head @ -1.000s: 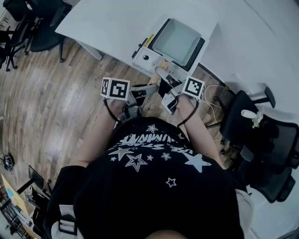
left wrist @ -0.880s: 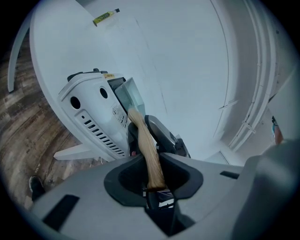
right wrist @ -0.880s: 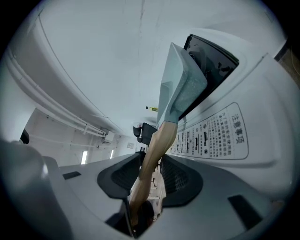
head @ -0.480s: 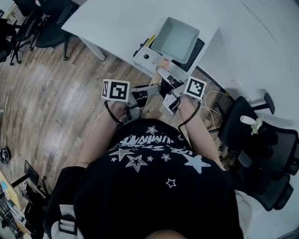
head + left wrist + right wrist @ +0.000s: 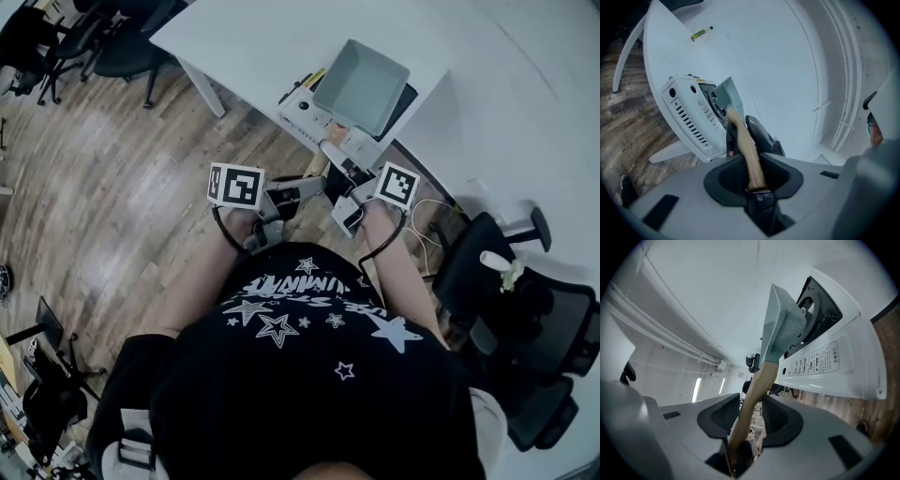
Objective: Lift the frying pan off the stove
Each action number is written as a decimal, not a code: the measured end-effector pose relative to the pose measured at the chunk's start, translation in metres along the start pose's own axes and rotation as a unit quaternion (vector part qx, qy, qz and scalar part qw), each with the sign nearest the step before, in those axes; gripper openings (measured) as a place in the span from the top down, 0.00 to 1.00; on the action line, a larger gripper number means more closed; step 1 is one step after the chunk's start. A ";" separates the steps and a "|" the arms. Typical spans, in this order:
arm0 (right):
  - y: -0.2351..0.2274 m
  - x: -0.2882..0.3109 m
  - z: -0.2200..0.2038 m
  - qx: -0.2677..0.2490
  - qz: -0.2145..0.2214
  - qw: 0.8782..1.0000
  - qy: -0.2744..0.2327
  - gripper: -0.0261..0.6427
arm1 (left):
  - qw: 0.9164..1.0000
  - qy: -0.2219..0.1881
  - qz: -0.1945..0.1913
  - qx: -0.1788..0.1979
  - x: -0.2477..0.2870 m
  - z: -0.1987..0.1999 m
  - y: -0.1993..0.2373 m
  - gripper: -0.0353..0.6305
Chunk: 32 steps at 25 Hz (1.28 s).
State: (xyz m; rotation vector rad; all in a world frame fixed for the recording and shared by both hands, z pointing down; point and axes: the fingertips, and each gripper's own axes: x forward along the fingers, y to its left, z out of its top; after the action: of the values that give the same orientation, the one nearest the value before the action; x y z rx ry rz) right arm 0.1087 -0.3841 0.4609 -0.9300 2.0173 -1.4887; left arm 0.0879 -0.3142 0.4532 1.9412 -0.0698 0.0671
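Observation:
A square grey-green frying pan point(image 5: 366, 82) with a wooden handle point(image 5: 335, 150) hangs over the white portable stove point(image 5: 302, 111) at the table's near edge. In the right gripper view the pan point(image 5: 780, 329) stands apart from the black burner point(image 5: 818, 310). My left gripper point(image 5: 314, 187) is shut on the handle point(image 5: 746, 150) from the left. My right gripper point(image 5: 349, 186) is shut on the same handle point(image 5: 757, 385) from the right. The handle's near end is hidden between the jaws.
The stove stands on a white table point(image 5: 253, 42) with a slanted leg point(image 5: 202, 86). A small yellow-green pen point(image 5: 701, 33) lies farther back. Black office chairs point(image 5: 525, 309) stand at the right, and more at the top left. A white cable point(image 5: 433, 202) hangs by the right arm.
The pan has come away from the stove's black top and sits farther up and right of it. Both grippers keep their hold on the handle. The head view has shifted.

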 end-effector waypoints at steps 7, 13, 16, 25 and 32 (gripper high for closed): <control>0.015 -0.029 -0.026 -0.012 0.018 0.999 0.028 0.74 | 1.000 -0.027 0.006 0.005 0.000 -0.036 -0.020 0.79; 0.030 -0.059 -0.059 -0.029 0.037 0.997 0.063 0.74 | 0.999 -0.050 0.015 0.009 -0.003 -0.079 -0.038 0.79; 0.036 -0.074 -0.077 -0.029 0.043 0.995 0.080 0.73 | 0.998 -0.065 0.021 0.009 -0.007 -0.100 -0.046 0.79; 0.051 -0.114 -0.133 -0.034 0.068 0.989 0.129 0.73 | 0.993 -0.111 0.035 0.003 -0.018 -0.164 -0.069 0.79; 0.061 -0.122 -0.172 -0.030 0.086 0.983 0.158 0.73 | 0.990 -0.133 0.056 0.006 -0.039 -0.195 -0.076 0.79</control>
State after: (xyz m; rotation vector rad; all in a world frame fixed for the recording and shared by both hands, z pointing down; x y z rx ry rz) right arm 0.0535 -0.1718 0.4523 -0.5484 2.3096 -1.5638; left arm 0.0523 -0.1044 0.4501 1.9464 -0.3548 -0.1175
